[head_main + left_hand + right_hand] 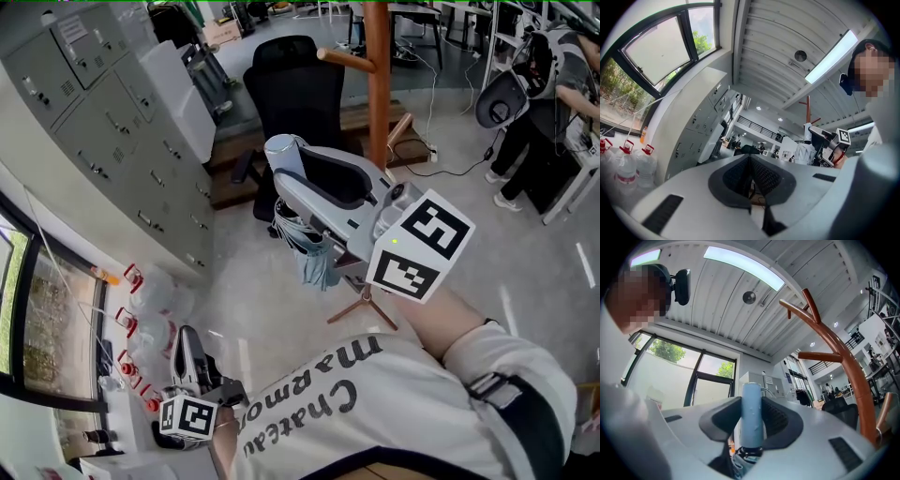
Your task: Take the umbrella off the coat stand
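Ahead of you a black office chair (pixel 300 94) stands on a pale floor (pixel 525 281). Left of the chair runs a bank of grey cabinets (pixel 103 131). Further left is a dark-framed window (pixel 52 337) (greenery outside). Overhead, a long ceiling light (pixel 740 266) glows.

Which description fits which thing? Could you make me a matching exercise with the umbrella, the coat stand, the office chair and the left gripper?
1 umbrella
2 coat stand
3 office chair
4 left gripper

A black
B jaws together, nothing between them
C reddish-brown wood
D clamped in the right gripper

Pairs: 1-D, 2-C, 3-A, 4-B
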The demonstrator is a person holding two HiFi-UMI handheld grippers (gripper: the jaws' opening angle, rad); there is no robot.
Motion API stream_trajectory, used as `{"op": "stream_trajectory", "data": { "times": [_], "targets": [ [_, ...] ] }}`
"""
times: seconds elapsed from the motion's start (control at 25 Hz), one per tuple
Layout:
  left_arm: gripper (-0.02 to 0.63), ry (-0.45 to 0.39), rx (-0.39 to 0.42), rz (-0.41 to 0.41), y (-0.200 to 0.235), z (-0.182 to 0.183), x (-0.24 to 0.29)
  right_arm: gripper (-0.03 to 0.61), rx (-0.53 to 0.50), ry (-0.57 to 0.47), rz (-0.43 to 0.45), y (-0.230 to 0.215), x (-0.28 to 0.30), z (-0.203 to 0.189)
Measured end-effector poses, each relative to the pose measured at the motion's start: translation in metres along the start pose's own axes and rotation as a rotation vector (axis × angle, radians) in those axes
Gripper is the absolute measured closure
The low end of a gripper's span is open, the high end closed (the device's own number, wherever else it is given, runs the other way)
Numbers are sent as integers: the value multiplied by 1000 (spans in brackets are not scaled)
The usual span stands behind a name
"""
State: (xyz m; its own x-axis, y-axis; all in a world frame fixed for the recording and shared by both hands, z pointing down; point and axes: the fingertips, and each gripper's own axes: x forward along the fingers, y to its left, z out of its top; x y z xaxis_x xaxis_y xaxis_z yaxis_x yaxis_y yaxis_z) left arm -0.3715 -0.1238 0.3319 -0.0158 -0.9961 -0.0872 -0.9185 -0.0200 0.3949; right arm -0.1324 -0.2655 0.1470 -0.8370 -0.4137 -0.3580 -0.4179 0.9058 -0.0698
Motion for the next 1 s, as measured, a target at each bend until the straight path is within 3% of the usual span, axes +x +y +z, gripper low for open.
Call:
{"op": "stream_trajectory", "data": {
  "times": [0.68, 1.0],
  "targets": [
    [589, 45, 5, -53, -13, -6, -2, 433, 27, 122, -106, -3, -26, -52],
    [589, 76, 85, -137, -41, -8, 9, 433, 30, 168, -187, 5, -43, -81]
  ]
}}
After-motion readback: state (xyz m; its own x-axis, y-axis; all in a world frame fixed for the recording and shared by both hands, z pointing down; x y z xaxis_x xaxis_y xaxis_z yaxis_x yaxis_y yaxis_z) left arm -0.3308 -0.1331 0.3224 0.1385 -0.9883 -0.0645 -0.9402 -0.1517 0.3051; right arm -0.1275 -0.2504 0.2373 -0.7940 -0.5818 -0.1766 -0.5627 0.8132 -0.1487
